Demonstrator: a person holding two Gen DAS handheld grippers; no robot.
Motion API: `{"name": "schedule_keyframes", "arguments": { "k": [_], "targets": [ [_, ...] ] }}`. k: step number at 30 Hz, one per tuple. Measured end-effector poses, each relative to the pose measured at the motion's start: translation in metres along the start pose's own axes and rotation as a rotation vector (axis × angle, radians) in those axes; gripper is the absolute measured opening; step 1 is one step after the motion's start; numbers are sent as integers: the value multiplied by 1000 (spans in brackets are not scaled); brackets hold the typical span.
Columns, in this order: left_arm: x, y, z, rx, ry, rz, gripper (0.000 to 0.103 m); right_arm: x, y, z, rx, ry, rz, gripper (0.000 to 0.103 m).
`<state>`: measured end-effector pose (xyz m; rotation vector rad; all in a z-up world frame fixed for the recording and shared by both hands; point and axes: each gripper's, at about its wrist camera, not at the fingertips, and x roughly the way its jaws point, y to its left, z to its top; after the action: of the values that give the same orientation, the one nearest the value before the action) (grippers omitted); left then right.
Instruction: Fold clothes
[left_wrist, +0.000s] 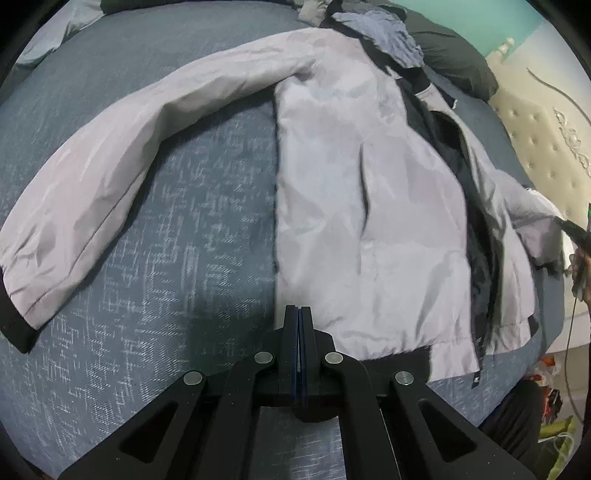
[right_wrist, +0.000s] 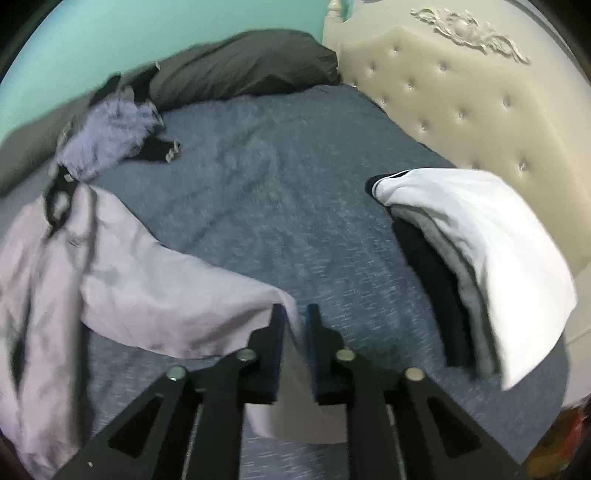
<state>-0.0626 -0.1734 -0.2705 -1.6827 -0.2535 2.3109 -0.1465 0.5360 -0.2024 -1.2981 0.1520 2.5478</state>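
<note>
A pale lilac jacket (left_wrist: 369, 192) lies front up and unzipped on the blue-grey bed (left_wrist: 192, 236). Its dark lining shows along the zip. One sleeve (left_wrist: 110, 177) is spread out to the left and ends in a black cuff. My left gripper (left_wrist: 299, 310) is shut at the jacket's lower left corner by the hem, and I see no cloth between its fingers. My right gripper (right_wrist: 295, 314) is shut on the other sleeve (right_wrist: 166, 291), lifted a little off the bed. That same gripper (left_wrist: 574, 230) shows at the far right edge of the left wrist view.
A stack of folded clothes (right_wrist: 491, 251), white on top of grey and black, sits by the cream tufted headboard (right_wrist: 461, 92). A crumpled blue-lilac garment (right_wrist: 107, 136) and a dark pillow (right_wrist: 243, 62) lie at the far side. Bare bedcover (right_wrist: 280, 192) lies between them.
</note>
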Motion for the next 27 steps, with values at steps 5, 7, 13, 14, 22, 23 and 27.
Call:
{"name": "schedule_keyframes", "arguments": {
  "k": [5, 7, 13, 14, 22, 23, 27],
  "targets": [
    [-5, -40, 14, 55, -28, -49, 0, -26, 12, -9, 86, -32, 109, 32],
    [-3, -63, 24, 77, -37, -73, 1, -33, 22, -15, 116, -42, 166, 33],
    [18, -134, 59, 138, -54, -136, 6, -52, 51, -32, 202, -70, 333, 37],
    [23, -142, 65, 138, -53, -150, 6, -49, 55, -39, 214, -70, 354, 37],
    [79, -214, 122, 144, -47, -185, 29, -18, 88, -89, 290, -58, 484, 44],
    [86, -222, 129, 147, -49, -184, 31, -13, 92, -94, 292, -55, 493, 44],
    [110, -245, 155, 157, -45, -189, 32, 7, 104, -108, 291, -46, 521, 44]
  ]
}}
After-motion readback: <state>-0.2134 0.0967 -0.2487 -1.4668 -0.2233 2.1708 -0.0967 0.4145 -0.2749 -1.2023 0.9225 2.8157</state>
